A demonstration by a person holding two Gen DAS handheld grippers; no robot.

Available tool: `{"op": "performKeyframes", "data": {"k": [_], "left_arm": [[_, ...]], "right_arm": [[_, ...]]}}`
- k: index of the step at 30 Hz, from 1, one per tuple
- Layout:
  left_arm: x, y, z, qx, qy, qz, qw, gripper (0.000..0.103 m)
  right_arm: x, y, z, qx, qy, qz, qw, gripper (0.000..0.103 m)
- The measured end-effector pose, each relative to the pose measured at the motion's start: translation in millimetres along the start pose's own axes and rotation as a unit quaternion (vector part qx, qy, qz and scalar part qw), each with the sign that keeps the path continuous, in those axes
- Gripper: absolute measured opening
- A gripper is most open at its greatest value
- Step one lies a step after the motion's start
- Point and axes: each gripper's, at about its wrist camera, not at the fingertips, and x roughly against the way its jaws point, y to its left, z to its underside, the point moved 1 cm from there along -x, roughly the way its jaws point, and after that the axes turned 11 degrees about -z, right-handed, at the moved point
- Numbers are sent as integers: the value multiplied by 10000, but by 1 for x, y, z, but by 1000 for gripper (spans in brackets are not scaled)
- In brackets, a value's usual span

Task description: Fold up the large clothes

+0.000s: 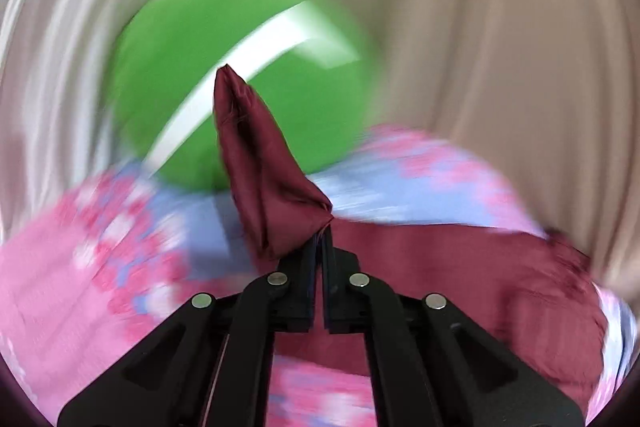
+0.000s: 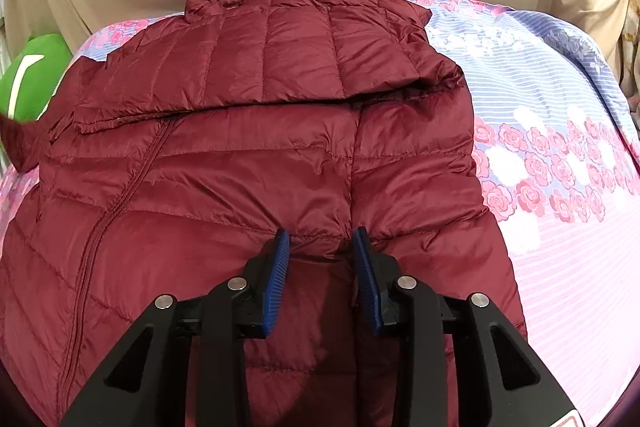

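Left gripper (image 1: 322,227) has its jaws pressed together on a pointed fold of the dark red padded jacket (image 1: 264,163), lifted over the flowered bedsheet (image 1: 60,267); the background there is blurred. Right gripper (image 2: 322,237) stands with its 2 jaws apart, tips resting on the quilted jacket (image 2: 260,155), which lies partly folded on the bedsheet (image 2: 560,187).

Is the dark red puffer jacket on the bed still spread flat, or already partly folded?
Partly folded: the puffer jacket has its upper part turned down over the body, making a crease across it.
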Motion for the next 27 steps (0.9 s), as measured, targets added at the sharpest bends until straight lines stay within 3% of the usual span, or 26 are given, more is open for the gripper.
{"op": "performKeyframes", "data": {"k": [2, 5, 7, 10, 13, 16, 19, 22, 24, 27], "left_arm": [[37, -54, -5, -417, -279, 436, 9978, 0], [92, -148, 4, -1106, -561, 1215, 9848, 0], [118, -218, 25, -1562, -487, 1765, 9706, 1], [131, -300, 69, -2050, -230, 2222, 9529, 1], [119, -371, 128, -2458, 198, 2365, 9398, 2], [80, -417, 195, -2791, 869, 2023, 9347, 8], [43, -427, 240, -2767, 1587, 1828, 9300, 11], [37, -411, 250, -2777, 1535, 1886, 9294, 27], [50, -391, 235, -2698, 1369, 2145, 9287, 67], [76, -343, 202, -2354, 836, 2272, 9413, 85]], "right_arm": [[0, 0, 0, -16, -6, -10, 10000, 33], [0, -1, 0, -50, -22, -51, 10000, 33], [1, -1, 0, -85, -38, -83, 9999, 34], [2, -2, 0, -140, -70, -155, 9998, 34], [5, -3, 1, -187, -118, -249, 9994, 39], [8, -5, 0, -248, -188, -338, 9989, 42], [12, -8, 0, -312, -249, -369, 9985, 46], [21, -9, -2, -269, -354, -313, 9985, 55], [29, -11, -6, -232, -423, -309, 9984, 57], [40, -16, -21, -308, -466, -513, 9971, 64]]}}
